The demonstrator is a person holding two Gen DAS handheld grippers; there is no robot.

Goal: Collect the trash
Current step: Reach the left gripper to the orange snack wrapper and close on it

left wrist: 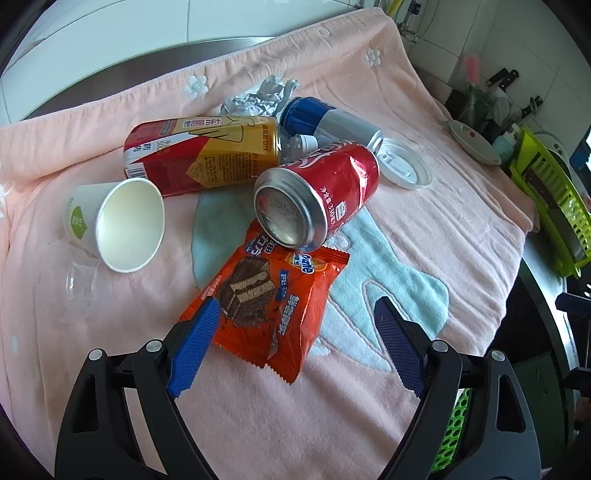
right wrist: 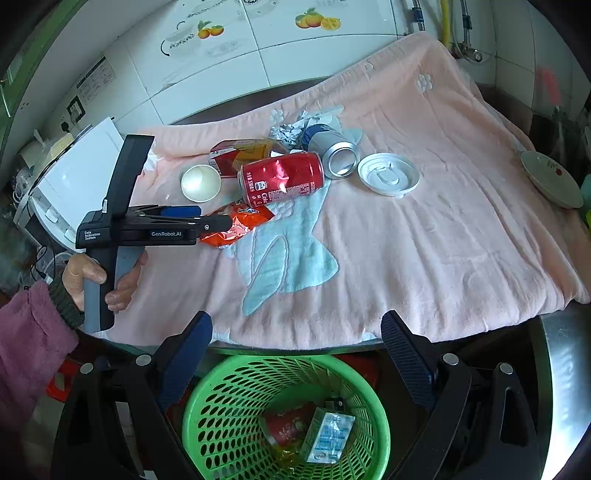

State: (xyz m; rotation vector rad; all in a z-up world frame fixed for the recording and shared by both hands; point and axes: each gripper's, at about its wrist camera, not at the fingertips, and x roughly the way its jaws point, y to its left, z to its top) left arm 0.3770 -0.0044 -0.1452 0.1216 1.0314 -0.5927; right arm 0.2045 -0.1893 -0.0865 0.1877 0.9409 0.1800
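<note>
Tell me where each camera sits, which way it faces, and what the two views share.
Left wrist: on the left gripper, angled down at the orange wrapper on the pink towel; only its open jaws show.
Right wrist: on the right gripper, back at the counter edge above the green basket; its open jaws, the left gripper, a hand show.
Shared: red can, paper cup, white lid.

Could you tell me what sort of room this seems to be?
Most likely a home kitchen: knives in a block, a green dish rack and fruit-patterned wall tiles surround a steel counter draped with a pink towel.
</note>
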